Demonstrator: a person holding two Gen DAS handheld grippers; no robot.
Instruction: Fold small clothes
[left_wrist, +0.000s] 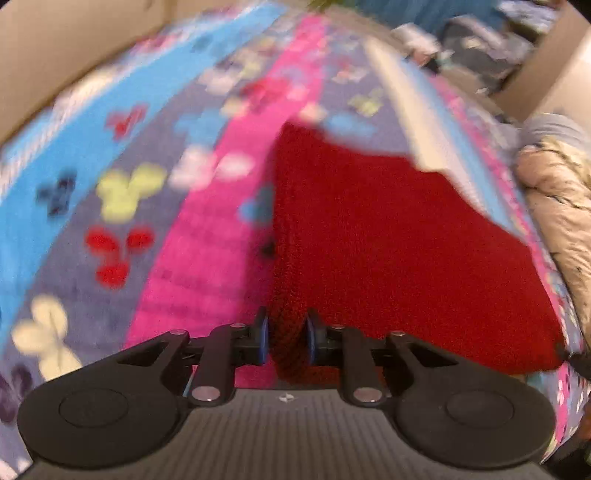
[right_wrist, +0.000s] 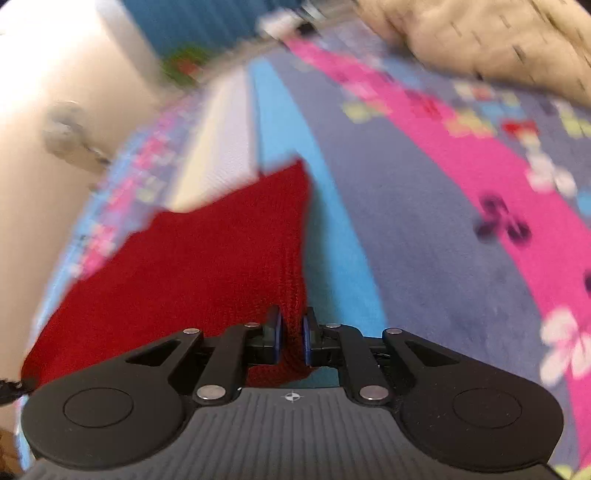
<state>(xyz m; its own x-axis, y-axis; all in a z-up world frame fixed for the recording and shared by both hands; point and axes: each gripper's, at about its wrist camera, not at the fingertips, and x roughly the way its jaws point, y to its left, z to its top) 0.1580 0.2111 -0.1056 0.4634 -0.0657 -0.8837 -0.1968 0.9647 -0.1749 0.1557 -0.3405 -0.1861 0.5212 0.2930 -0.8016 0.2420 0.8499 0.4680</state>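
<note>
Red knitted garment (left_wrist: 388, 251), coarse rib texture, small piece, stretched between both grippers above a fleece blanket. It spreads out flat and forward from the fingers; its far edge lies on or just over the blanket, which one cannot be told because of blur.

Left gripper (left_wrist: 287, 339): black two-finger tool with blue pads, jaws narrowed onto a bunched edge of the red knit; fabric fills the gap and the pads press on it from both sides. In the left wrist view the garment fans out to the right of the grip.

Right gripper (right_wrist: 291, 338): same build, jaws nearly closed, pinching a thinner fold of the same red knit (right_wrist: 207, 258). Here the garment fans out to the left of the grip.

Blanket (left_wrist: 110, 155): soft pile, bands of sky blue, grey-violet and bright pink, printed with butterfly shapes in red, yellow, white and dark blue. It covers the whole work surface under the garment.

Periphery: beige quilted padded fabric (left_wrist: 557, 206) at the blanket's edge, right side of the left view. Pale wall (right_wrist: 48, 66) at left of the right view. Both views motion-blurred; far background unreadable.
</note>
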